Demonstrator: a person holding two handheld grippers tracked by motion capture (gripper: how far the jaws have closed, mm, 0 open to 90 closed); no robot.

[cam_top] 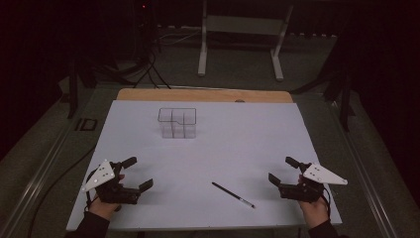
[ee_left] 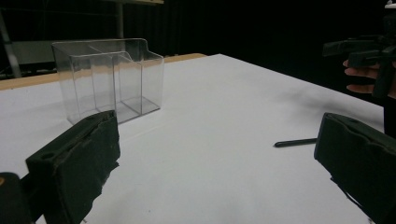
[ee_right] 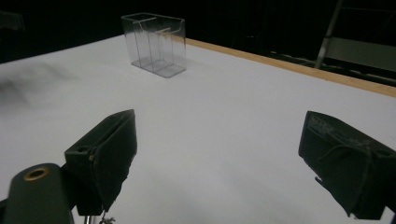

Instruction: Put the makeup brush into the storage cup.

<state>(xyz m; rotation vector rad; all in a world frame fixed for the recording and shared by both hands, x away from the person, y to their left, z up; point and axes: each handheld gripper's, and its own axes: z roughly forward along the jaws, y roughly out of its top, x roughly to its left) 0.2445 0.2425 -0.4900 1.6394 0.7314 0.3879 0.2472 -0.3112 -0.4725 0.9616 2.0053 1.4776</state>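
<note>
One clear plastic organizer (cam_top: pixel 177 123) w/ several compartments, all empty, stands upright toward the far edge of the table (cam_top: pixel 247 129), left of centre. One black pen (cam_top: pixel 233 194) lies flat near the front edge, right of centre, closer to the right gripper (cam_top: pixel 281 170); the left gripper view cuts off one end of it behind a jaw. Two grippers, left gripper (cam_top: pixel 139 172) by the front-left corner and right by the front-right corner, both w/ jaws spread wide, nothing between them.
</note>
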